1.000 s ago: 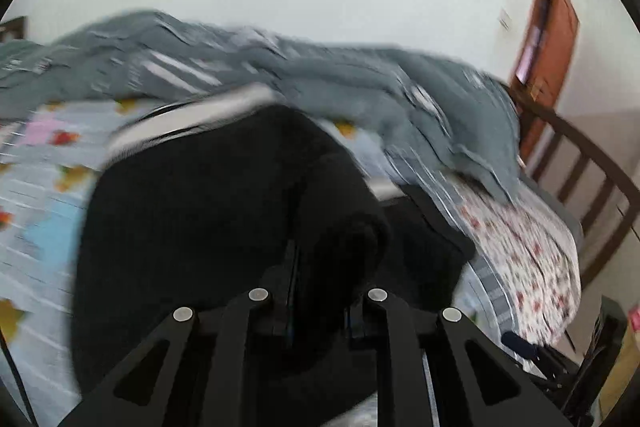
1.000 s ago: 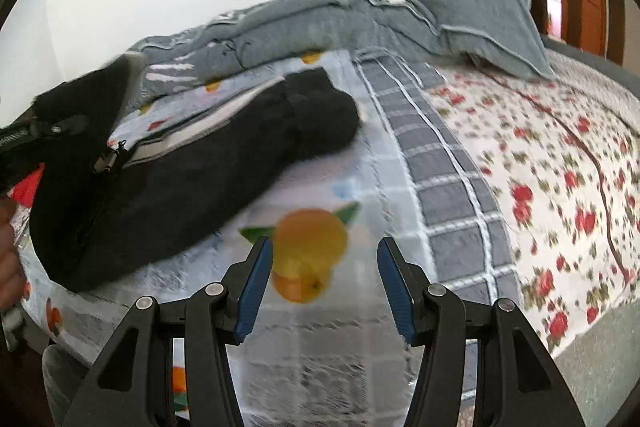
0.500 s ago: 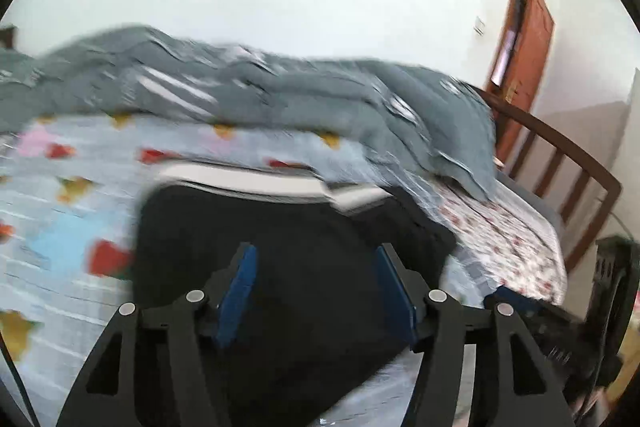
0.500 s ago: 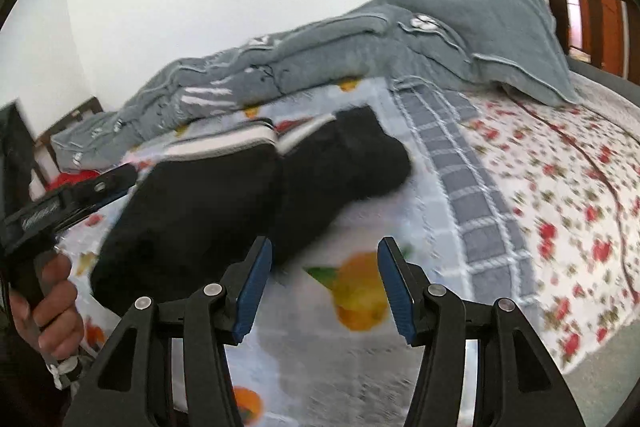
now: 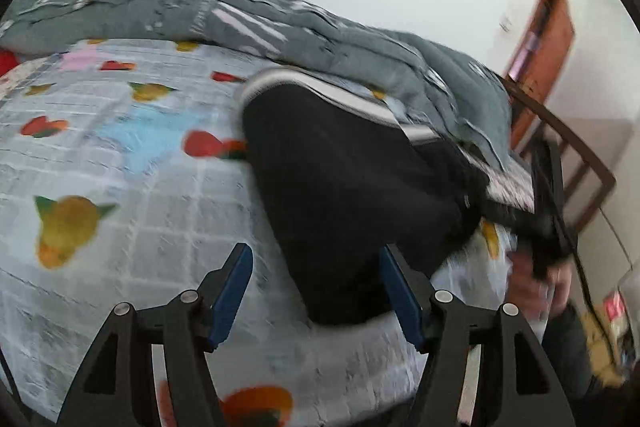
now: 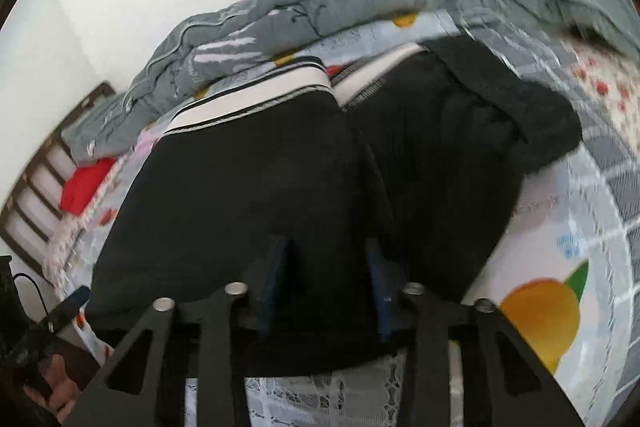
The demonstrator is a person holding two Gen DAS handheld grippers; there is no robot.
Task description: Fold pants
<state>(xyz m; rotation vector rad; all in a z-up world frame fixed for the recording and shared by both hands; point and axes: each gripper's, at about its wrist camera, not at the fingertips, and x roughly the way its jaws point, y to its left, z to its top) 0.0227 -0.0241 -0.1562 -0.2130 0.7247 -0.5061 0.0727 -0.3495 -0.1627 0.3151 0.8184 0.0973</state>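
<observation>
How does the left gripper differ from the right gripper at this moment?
The left gripper is open over the fruit-print sheet, with only the edge of the black pants between its blue pads; the right gripper has its pads down on the black pants. The left pads are wide apart; the right ones are closer together. Both have blue pads and hold nothing.

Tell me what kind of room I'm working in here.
Most likely a home bedroom: the pants lie on a bed with a fruit-print sheet, a grey quilt is bunched along the far side, and a wooden door stands beyond.
</observation>
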